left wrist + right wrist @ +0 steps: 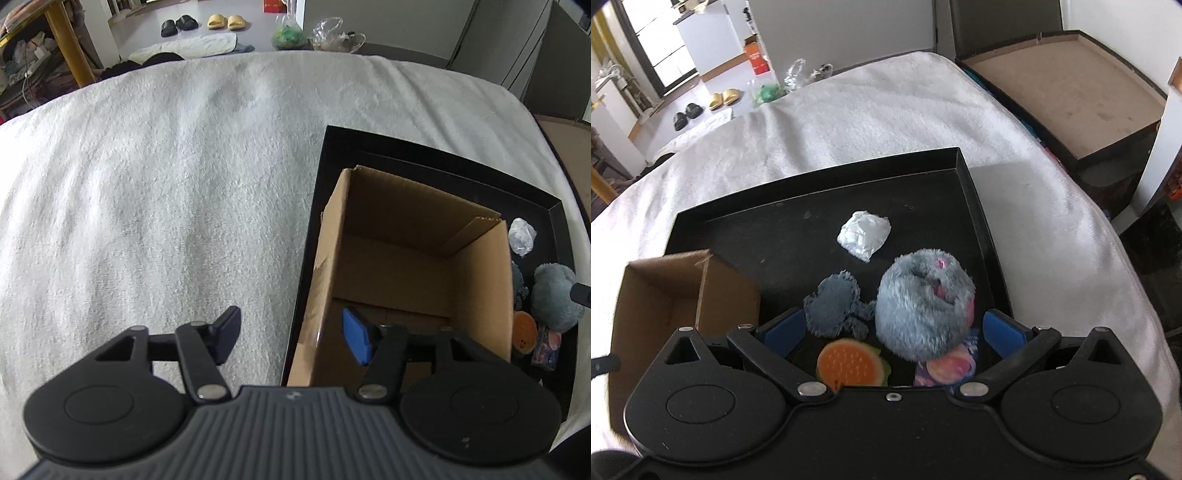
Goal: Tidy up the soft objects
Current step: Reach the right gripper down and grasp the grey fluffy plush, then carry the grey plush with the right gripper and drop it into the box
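Note:
An open cardboard box (424, 258) (676, 295) stands in a black tray (369, 147) (820, 199) on a white blanket. Beside it in the tray lie a round grey plush (923, 302) (556, 297), a small flat grey plush (834, 302), an orange burger toy (847, 363) (524, 332), a pink-purple pouch (947, 365) (546, 345) and a white crumpled packet (864, 234) (521, 236). My left gripper (291, 338) is open and empty, its jaws straddling the box's left wall. My right gripper (894, 328) is open just above the plush toys, holding nothing.
The white blanket (166, 184) covers the bed to the left and beyond the tray. A dark cabinet with a brown top (1071, 99) stands past the bed's right edge. Slippers (199, 22) and plastic bags (317, 33) lie on the floor beyond.

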`<state>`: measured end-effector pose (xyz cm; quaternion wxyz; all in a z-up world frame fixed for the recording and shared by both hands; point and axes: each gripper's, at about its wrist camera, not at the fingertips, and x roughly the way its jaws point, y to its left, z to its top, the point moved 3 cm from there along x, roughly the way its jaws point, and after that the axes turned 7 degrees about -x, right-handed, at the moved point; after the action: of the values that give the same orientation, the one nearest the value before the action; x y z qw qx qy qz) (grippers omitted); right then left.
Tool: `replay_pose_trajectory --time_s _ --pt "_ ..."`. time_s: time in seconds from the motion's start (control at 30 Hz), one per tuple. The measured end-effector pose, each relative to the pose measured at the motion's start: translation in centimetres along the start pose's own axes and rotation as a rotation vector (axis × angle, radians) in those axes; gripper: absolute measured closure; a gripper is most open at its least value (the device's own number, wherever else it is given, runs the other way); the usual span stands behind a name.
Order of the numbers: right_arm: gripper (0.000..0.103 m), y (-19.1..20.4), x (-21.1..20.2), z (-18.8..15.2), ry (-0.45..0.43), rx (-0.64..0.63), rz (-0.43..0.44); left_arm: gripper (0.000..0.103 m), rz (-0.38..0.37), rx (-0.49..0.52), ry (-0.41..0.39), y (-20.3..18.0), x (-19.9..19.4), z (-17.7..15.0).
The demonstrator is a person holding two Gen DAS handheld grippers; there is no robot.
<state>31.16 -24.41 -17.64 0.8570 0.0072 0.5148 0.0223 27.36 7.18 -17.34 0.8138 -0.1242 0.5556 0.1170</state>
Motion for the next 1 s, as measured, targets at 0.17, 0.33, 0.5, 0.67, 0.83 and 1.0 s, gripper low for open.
replay_pose_trajectory --time_s 0.17,0.33,0.5,0.67,0.83,1.0 --pt "0.0 0.0 2.5 0.1 0.029 0.003 -0.016 0.061 0.004 -0.008 0.031 -0.2 1.4 0.5" --pt "0.0 0.5 4.0 0.1 0.033 -0.023 -0.041 0.084 -0.008 -0.006 0.068 -0.8 2.4 0.6" --pt "0.0 0.4 5.2 0.5 0.038 -0.066 -0.108 0.09 -0.024 -0.012 0.103 -1.5 3.1 0.6" --pt "0.018 -0.1 6.1 0.7 0.039 -0.068 -0.137 0.091 -0.01 -0.015 0.1 -1.7 3.2 0.5" --pt "0.042 -0.5 6.4 0.5 0.05 -0.088 -0.144 0.091 -0.013 -0.023 0.1 -1.7 3.2 0.6" --pt "0.043 -0.4 5.0 0.2 0.032 -0.076 -0.101 0.091 -0.014 -0.028 0.09 -1.7 2.8 0.5"
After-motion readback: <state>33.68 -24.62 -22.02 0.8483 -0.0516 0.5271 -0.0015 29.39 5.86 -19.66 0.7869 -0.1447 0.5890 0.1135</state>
